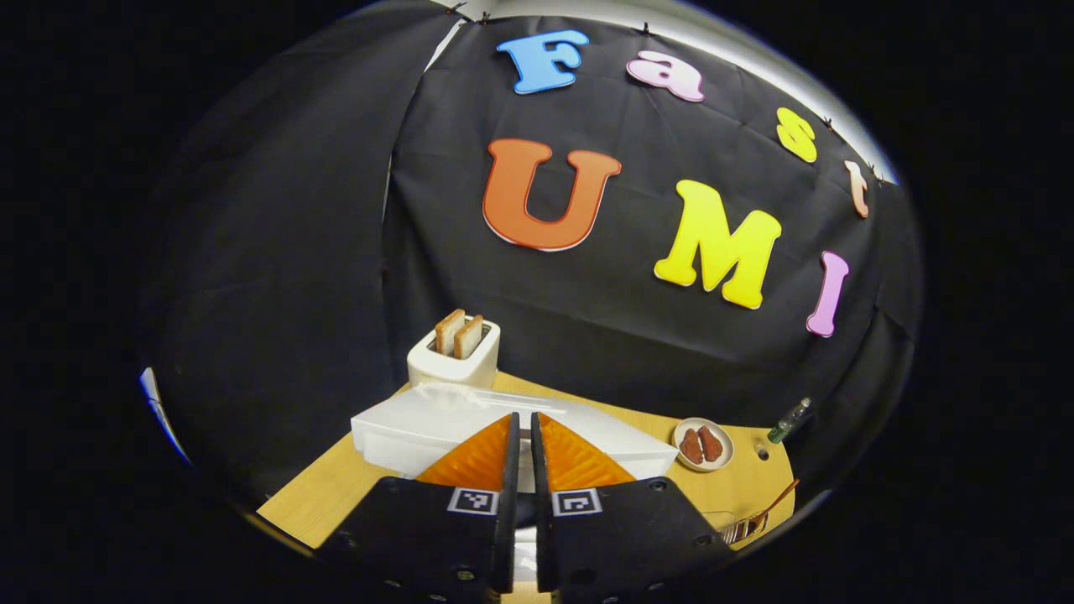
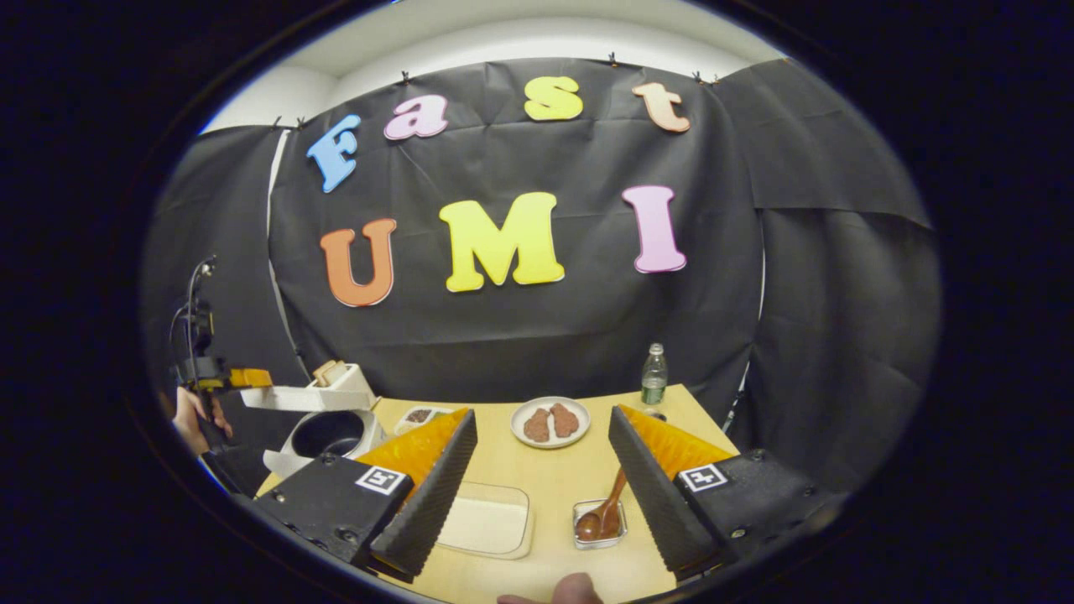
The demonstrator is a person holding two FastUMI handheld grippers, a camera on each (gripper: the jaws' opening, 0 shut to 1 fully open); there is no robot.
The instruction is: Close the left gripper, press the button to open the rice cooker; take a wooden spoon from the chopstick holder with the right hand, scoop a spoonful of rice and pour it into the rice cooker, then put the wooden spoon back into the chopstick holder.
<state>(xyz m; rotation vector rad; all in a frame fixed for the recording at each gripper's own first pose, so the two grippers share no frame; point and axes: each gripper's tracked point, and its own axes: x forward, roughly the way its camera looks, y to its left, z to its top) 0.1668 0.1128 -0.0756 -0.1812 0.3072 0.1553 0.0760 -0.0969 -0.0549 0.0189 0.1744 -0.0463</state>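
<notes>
The white rice cooker (image 2: 295,453) stands at the table's left with its lid (image 2: 289,397) up and the dark inner pot showing. My left gripper (image 1: 522,436) is shut, its fingers pointing at the raised lid (image 1: 436,424) just ahead; in the right gripper view it (image 2: 239,377) sits at the lid's left end, held by a hand (image 2: 195,415). My right gripper (image 2: 541,413) is open wide and holds nothing. Between its fingers lie a clear rice container (image 2: 487,520) and the small chopstick holder (image 2: 587,537) with the wooden spoon (image 2: 611,503) in it.
A white toaster (image 1: 453,361) with two bread slices stands behind the cooker. A plate of brown food (image 2: 550,422) and a green-labelled bottle (image 2: 654,375) sit at the back of the wooden table (image 2: 554,474). A small tray (image 2: 419,415) lies beside the cooker.
</notes>
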